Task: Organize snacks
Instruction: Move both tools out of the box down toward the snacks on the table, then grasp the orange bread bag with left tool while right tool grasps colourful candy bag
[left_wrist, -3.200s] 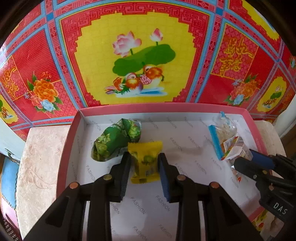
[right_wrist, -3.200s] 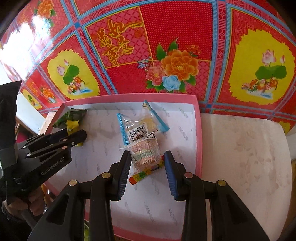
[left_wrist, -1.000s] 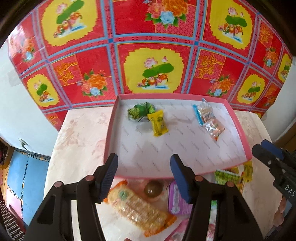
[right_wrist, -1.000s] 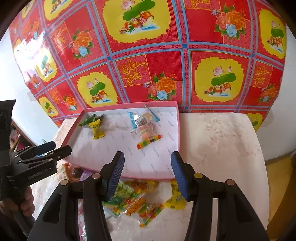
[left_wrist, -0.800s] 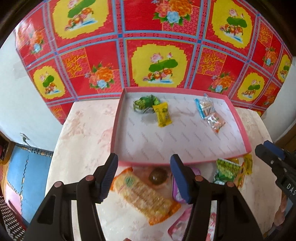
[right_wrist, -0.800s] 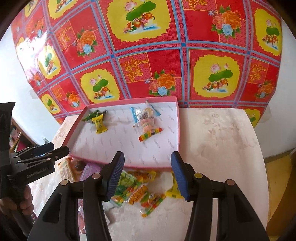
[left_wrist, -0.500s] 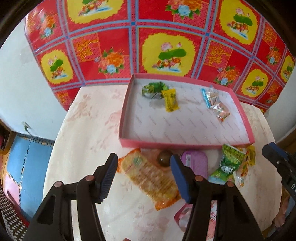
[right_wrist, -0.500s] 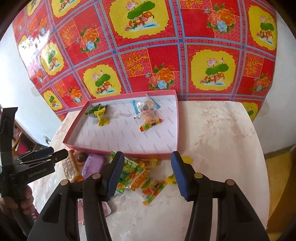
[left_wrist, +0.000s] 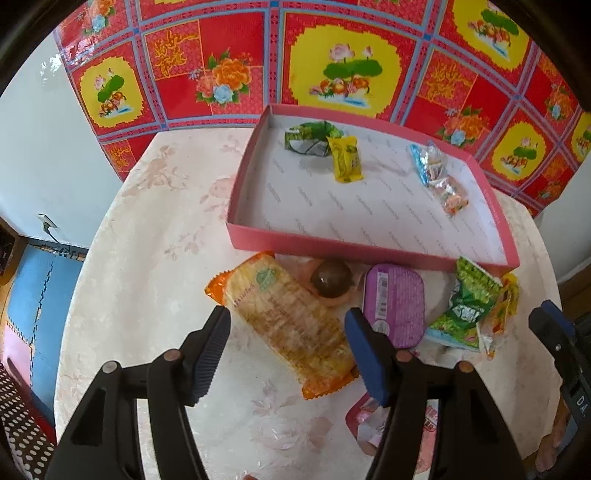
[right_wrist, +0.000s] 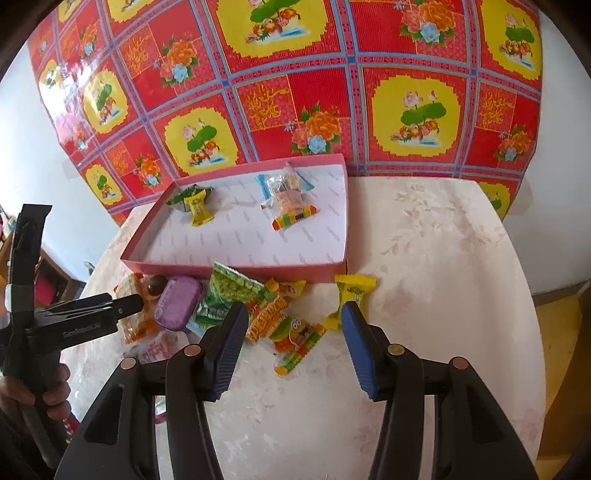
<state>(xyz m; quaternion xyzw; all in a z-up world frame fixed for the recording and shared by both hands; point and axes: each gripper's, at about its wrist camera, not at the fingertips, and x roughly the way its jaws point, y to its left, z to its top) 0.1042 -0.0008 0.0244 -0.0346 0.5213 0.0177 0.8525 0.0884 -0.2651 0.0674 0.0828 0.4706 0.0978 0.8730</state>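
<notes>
The left gripper (left_wrist: 286, 350) hovers, fingers spreading to straddle the orange cracker packet (left_wrist: 286, 323) on the tabletop (left_wrist: 147, 240) at the pink tray's (left_wrist: 332, 247) six o'clock, while the right gripper (right_wrist: 291, 341), fingers parted and empty, hangs over loose candies (right_wrist: 291, 332).

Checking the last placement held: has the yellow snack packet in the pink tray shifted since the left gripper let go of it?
No. The yellow packet still lies against the green packet near the pink tray's far left corner.
</notes>
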